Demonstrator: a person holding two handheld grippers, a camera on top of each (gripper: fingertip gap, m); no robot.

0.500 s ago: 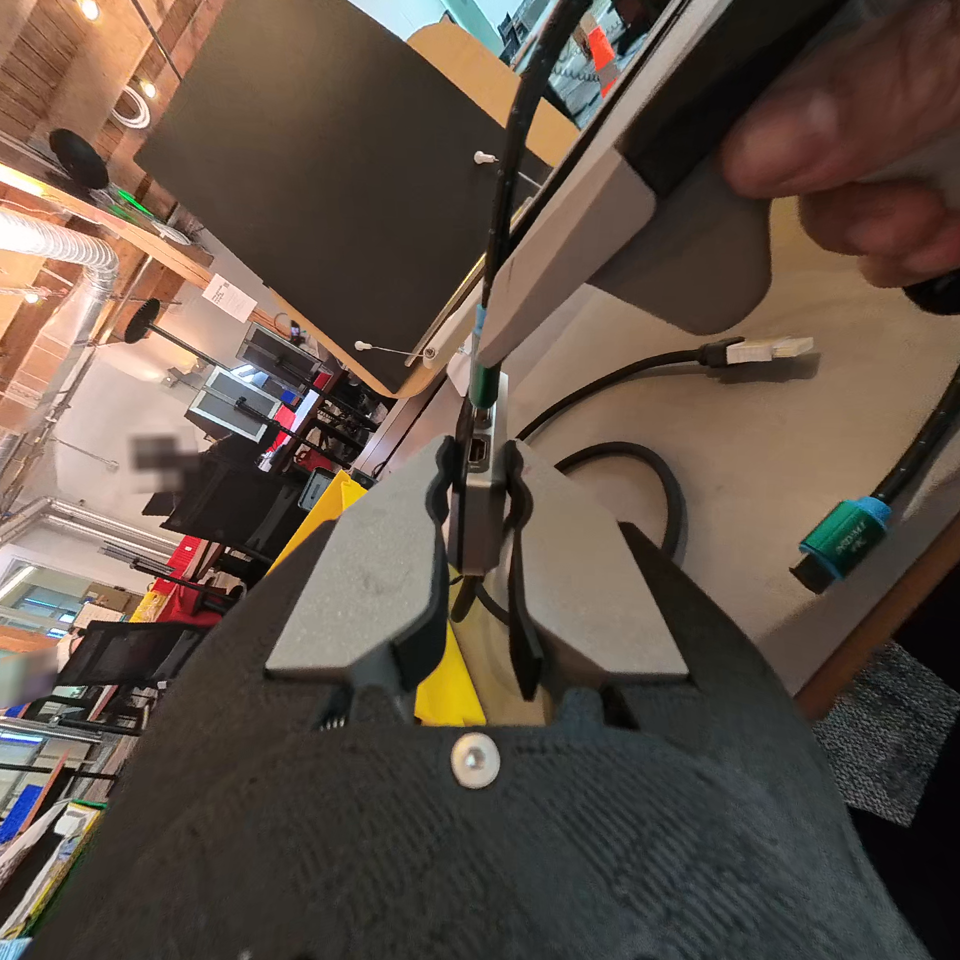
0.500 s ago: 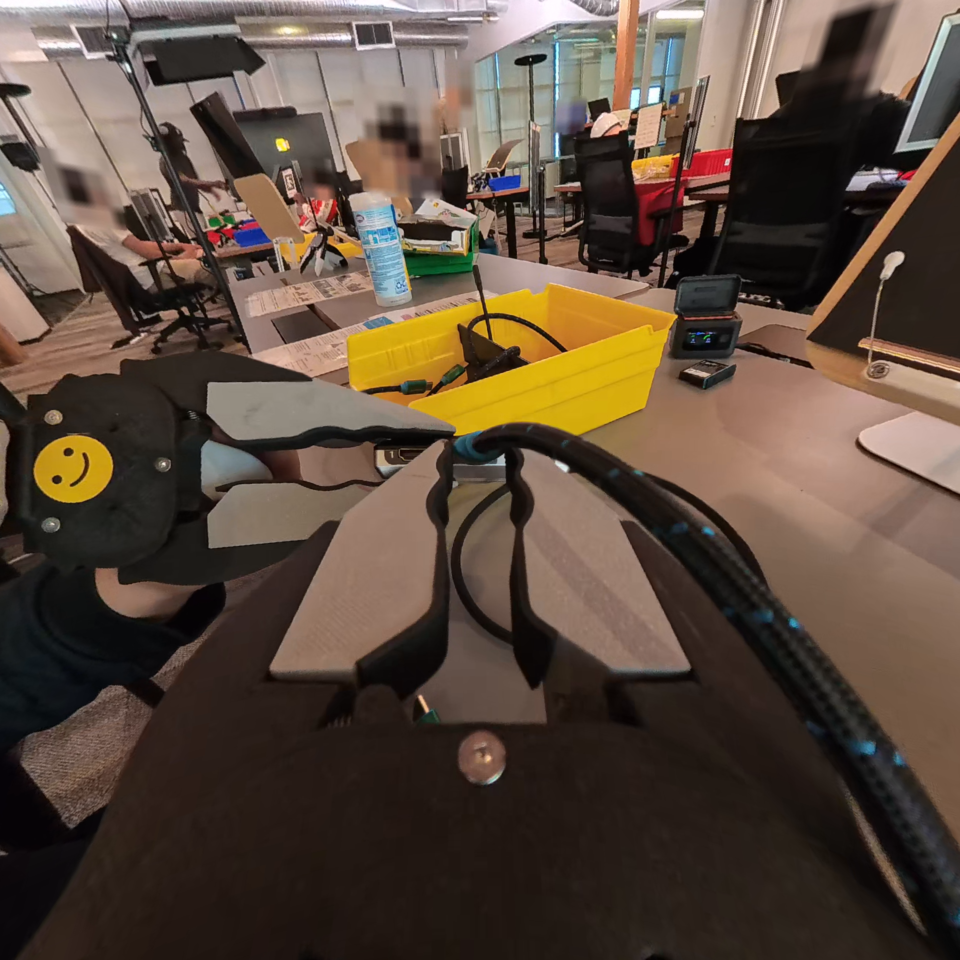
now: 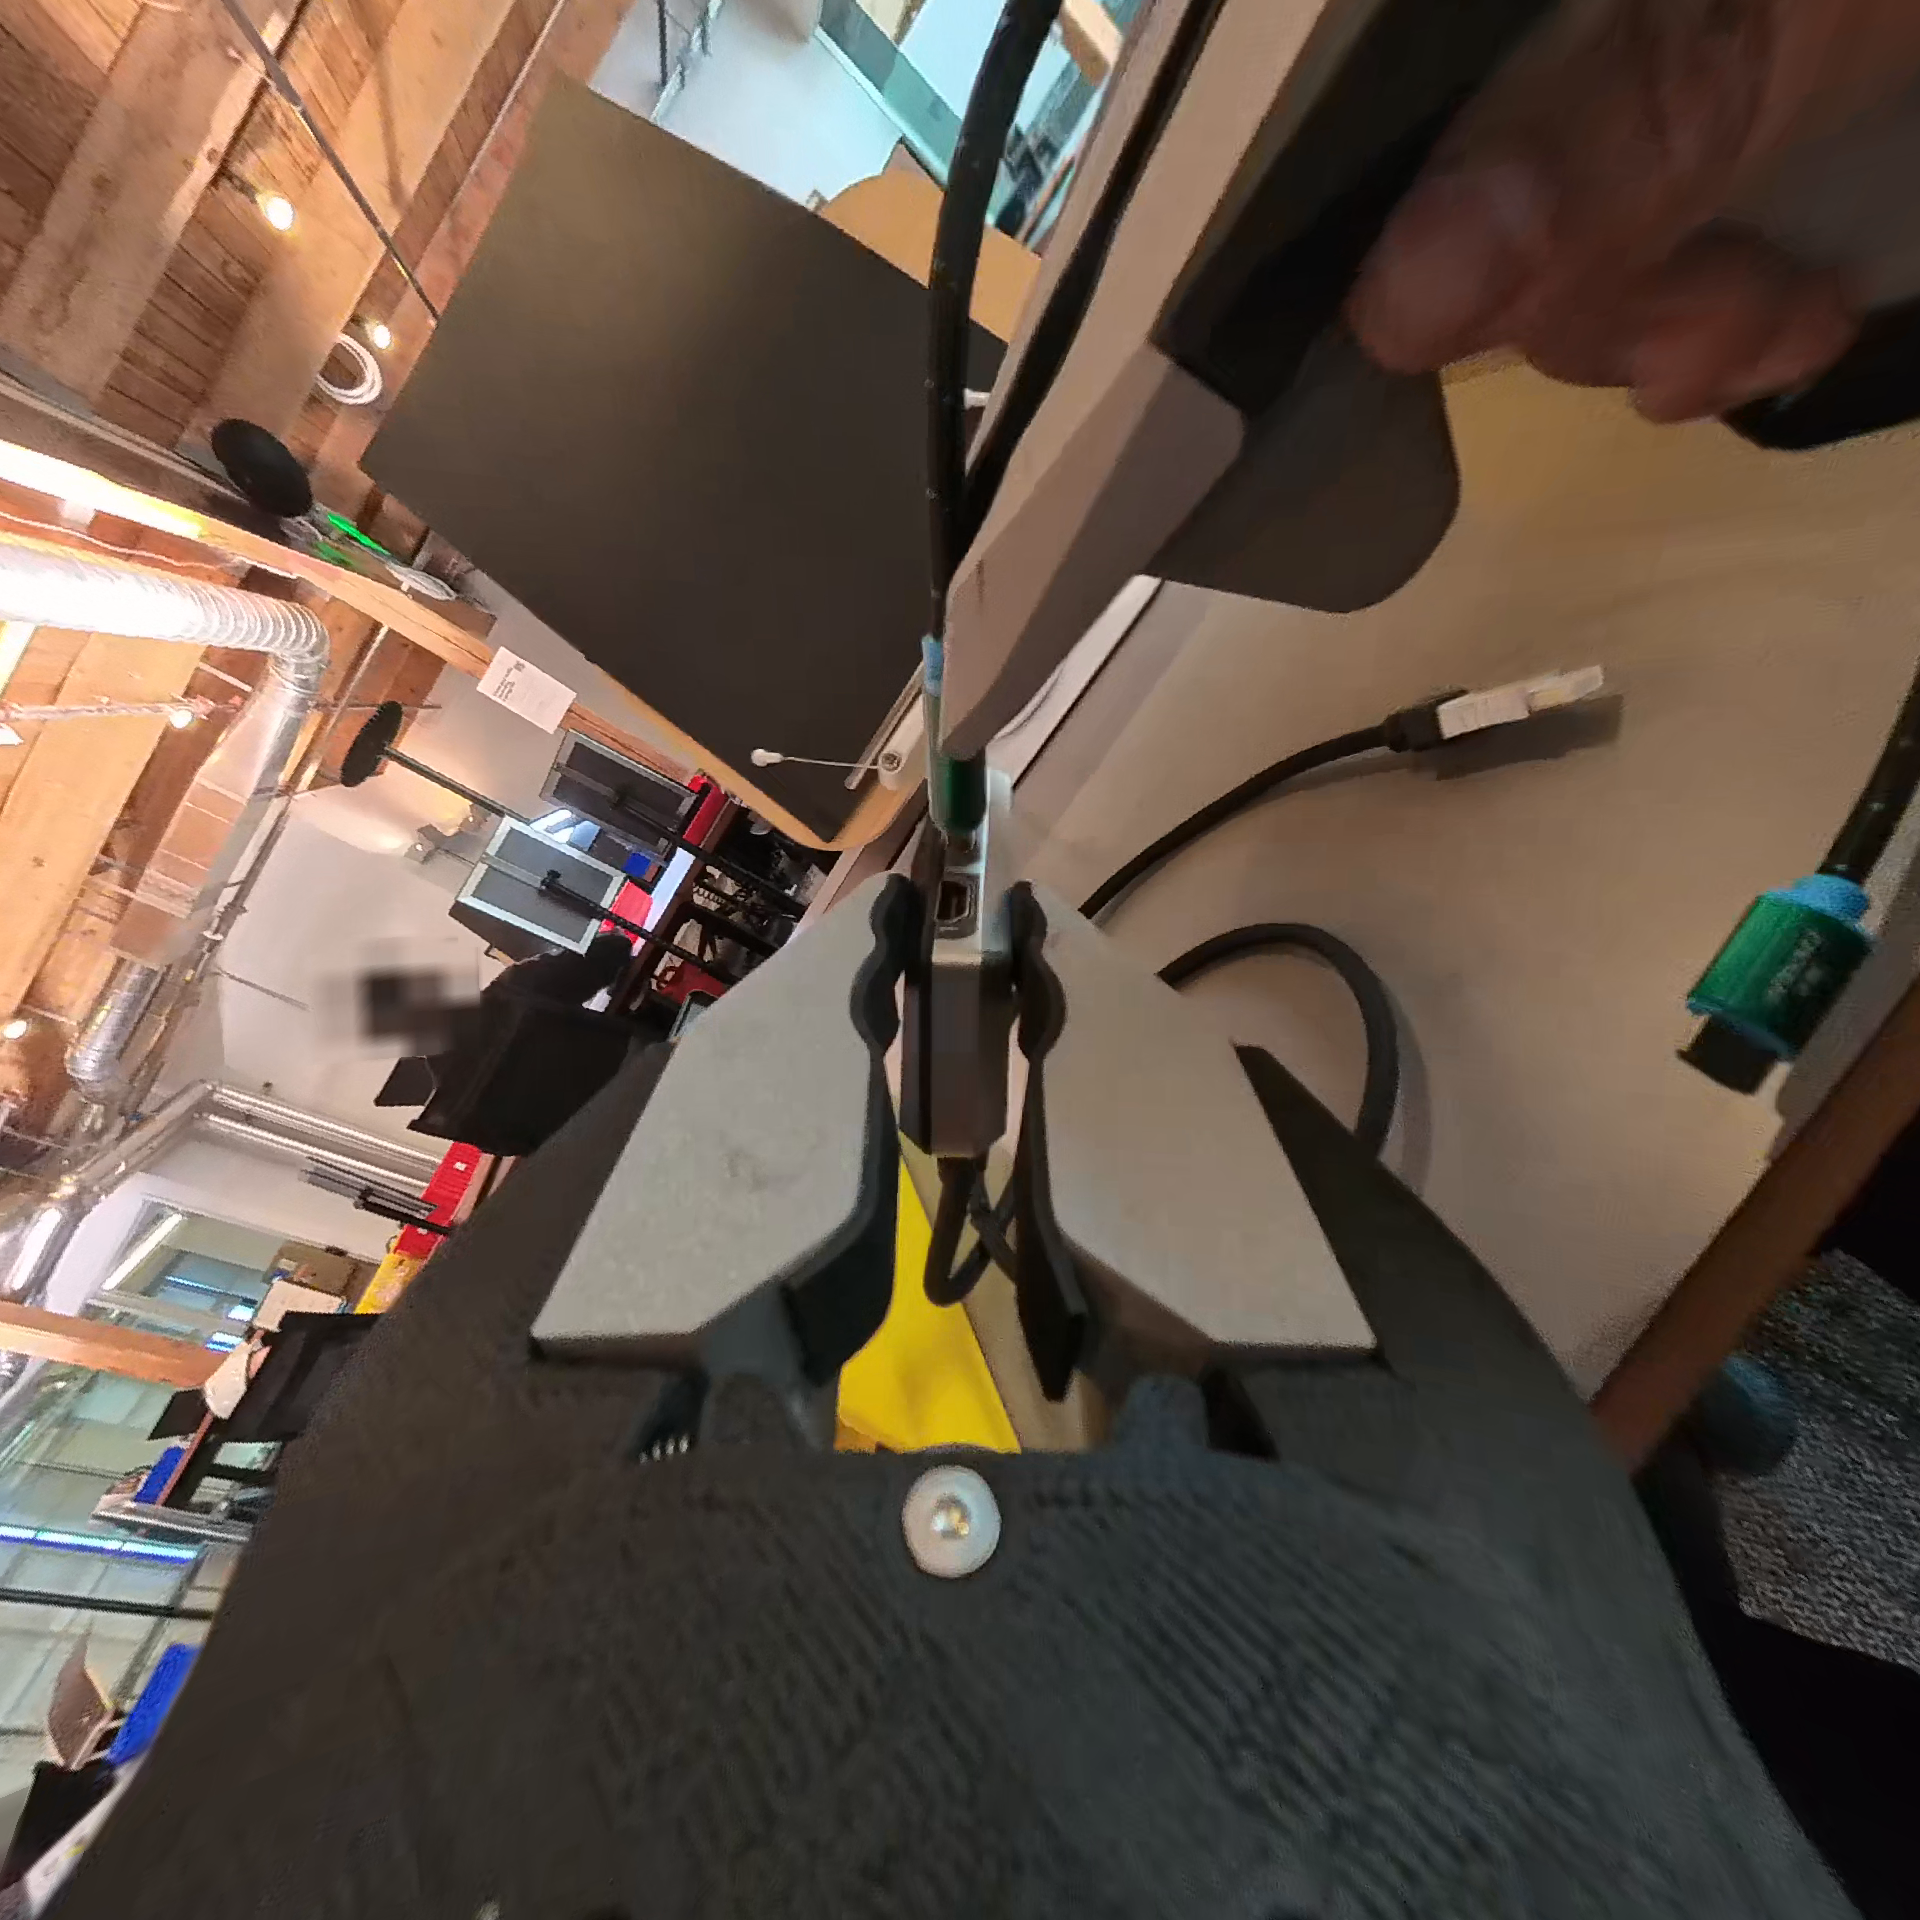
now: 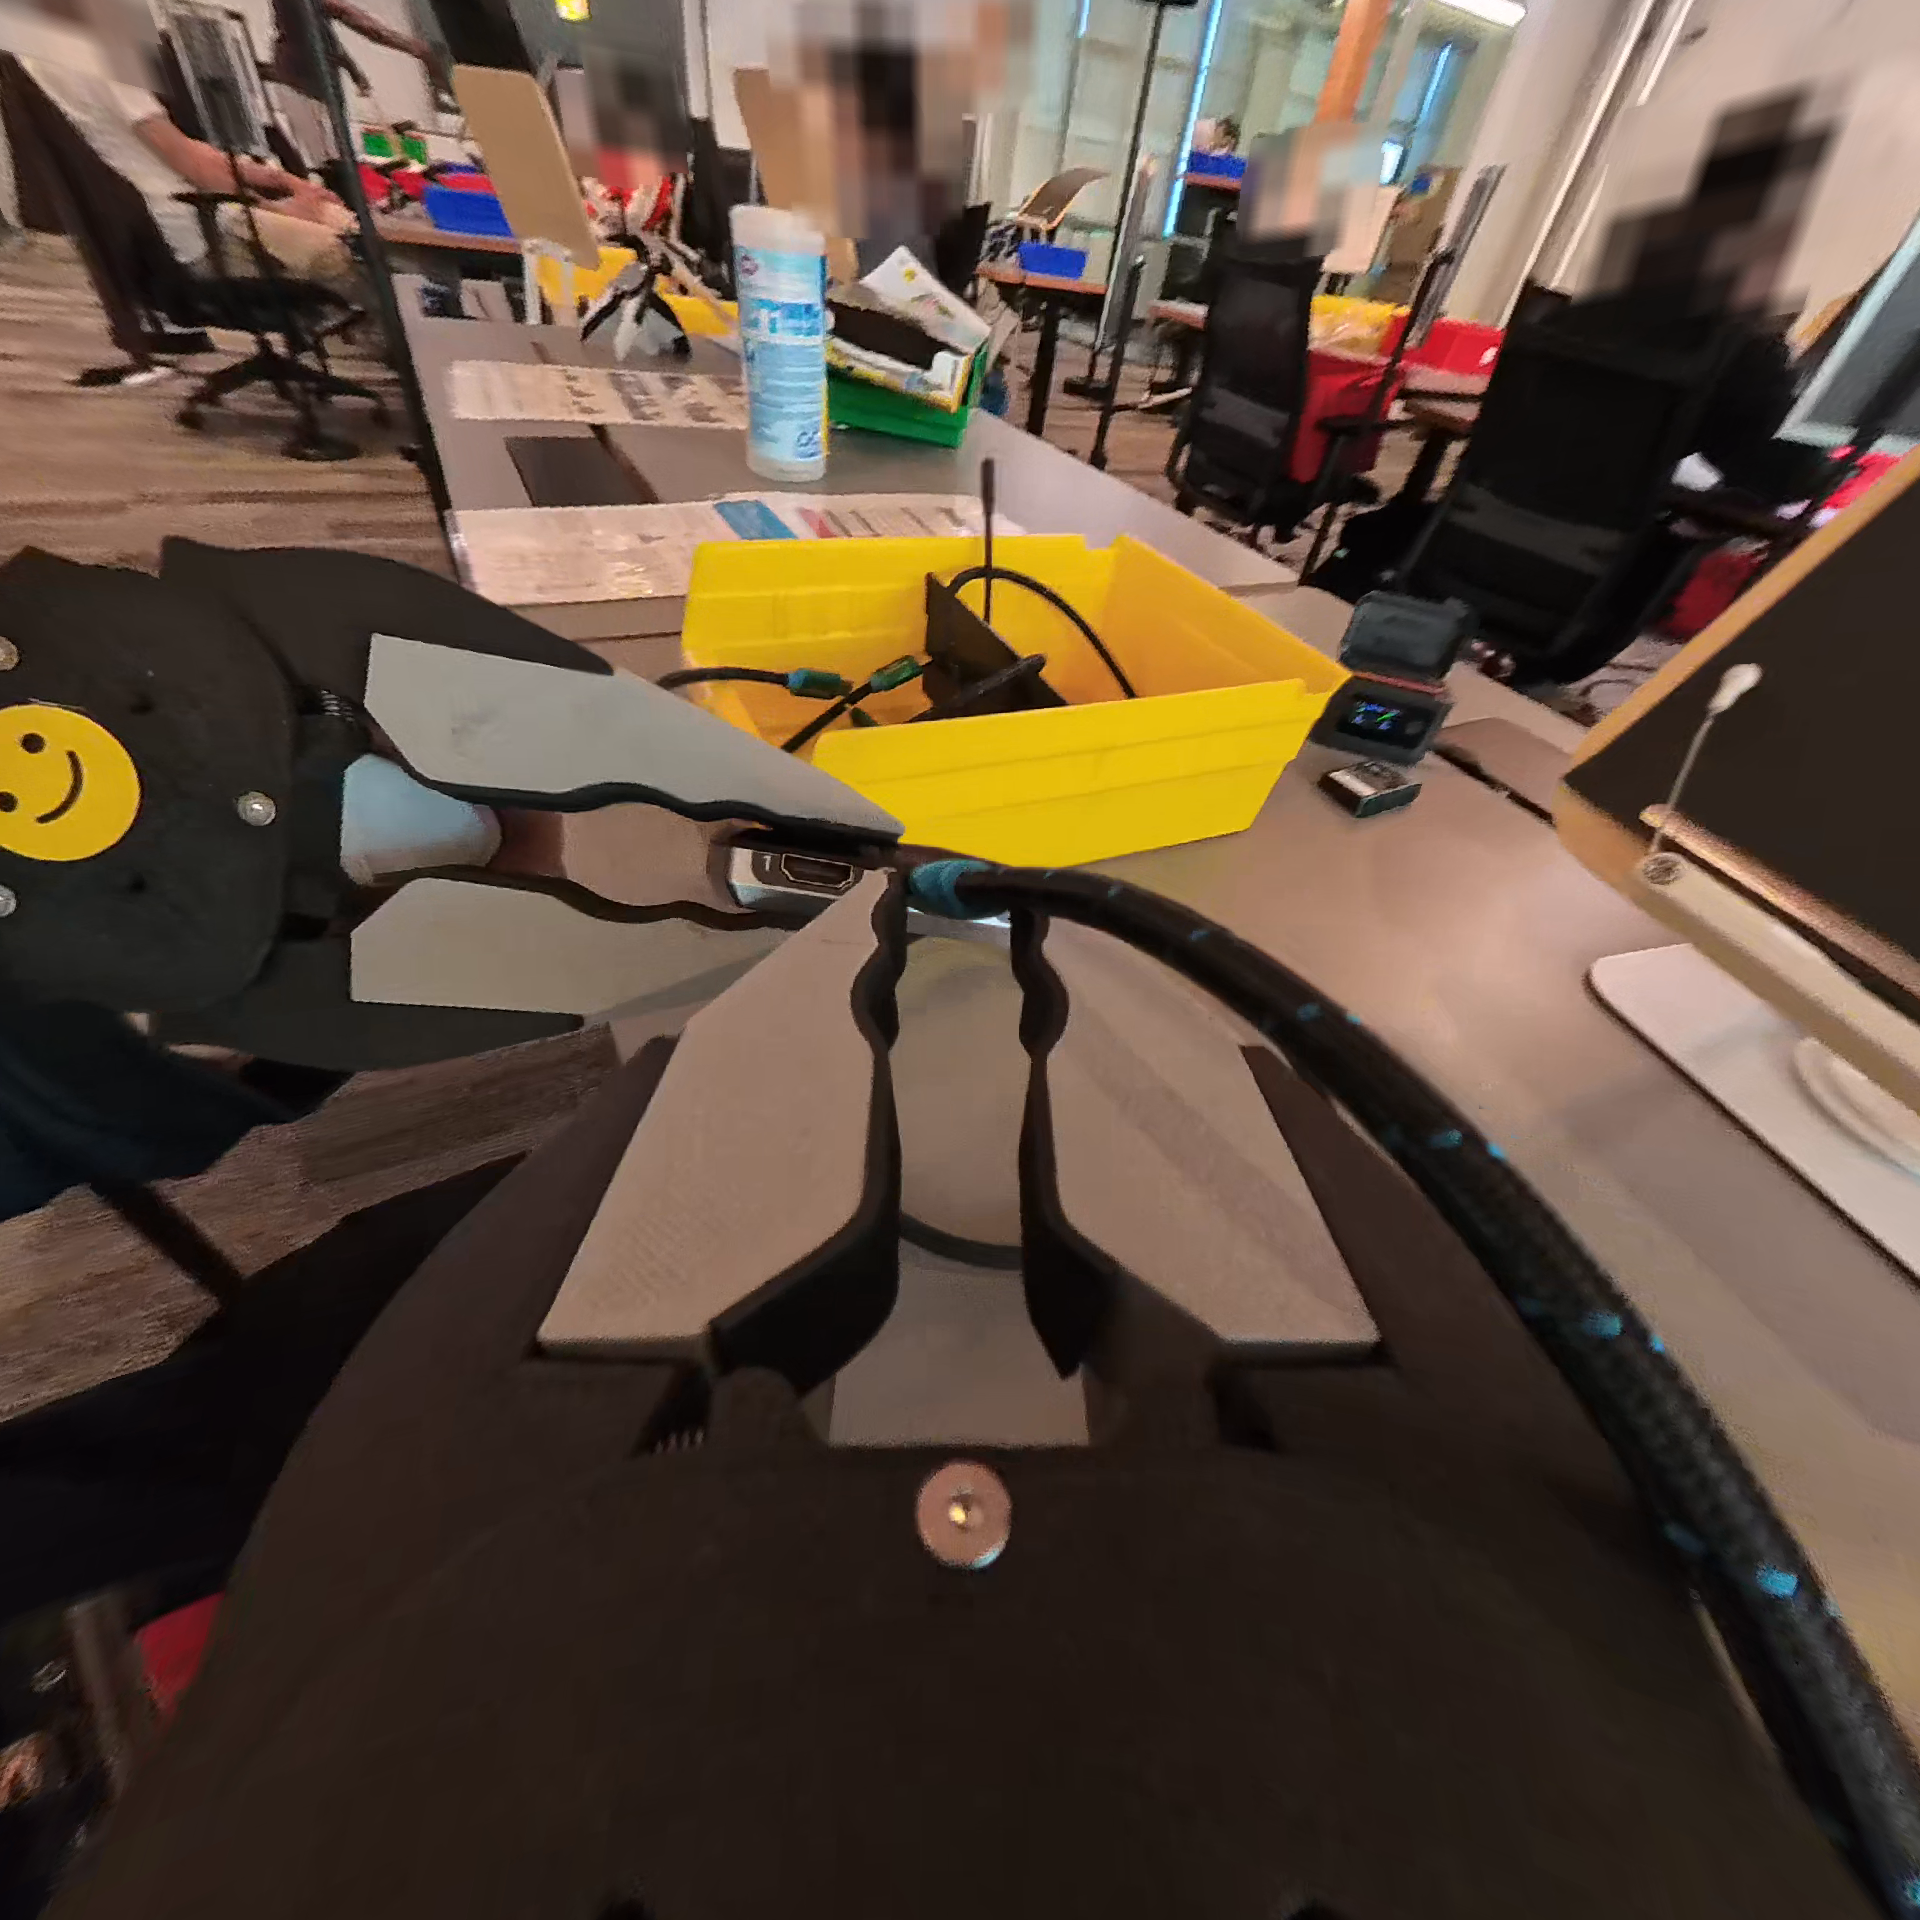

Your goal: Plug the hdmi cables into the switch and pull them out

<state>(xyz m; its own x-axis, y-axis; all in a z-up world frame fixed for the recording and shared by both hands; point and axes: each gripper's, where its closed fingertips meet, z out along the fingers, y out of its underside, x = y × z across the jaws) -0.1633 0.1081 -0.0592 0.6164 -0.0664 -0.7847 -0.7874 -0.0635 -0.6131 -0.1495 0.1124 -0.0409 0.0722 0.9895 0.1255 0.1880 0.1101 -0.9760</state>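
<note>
The left tongs stayed clamped narrowly on the small grey metal switch box, held just above the pale grey worktop. Since half a second before, little had shifted. In the right wrist view the switch's ported face showed more plainly, with one socket empty. The green-sleeved plug of the black-and-blue braided HDMI cable remained against the neighbouring socket. This looked like a plug being pressed home or freshly seated, not yet drawn out, though how deep it sat could not be told.

The switch's long axis ran along the left tongs' fingers, away from that camera, and its ported face turned toward the right tongs. These were closed to a slim gap on the plug at their tips. The plug's long axis lay in line with them, its nose toward the switch, and the cable arced back to the right.

Further right, a second green plug with blue collars lay loose on the worktop, well apart.
</note>
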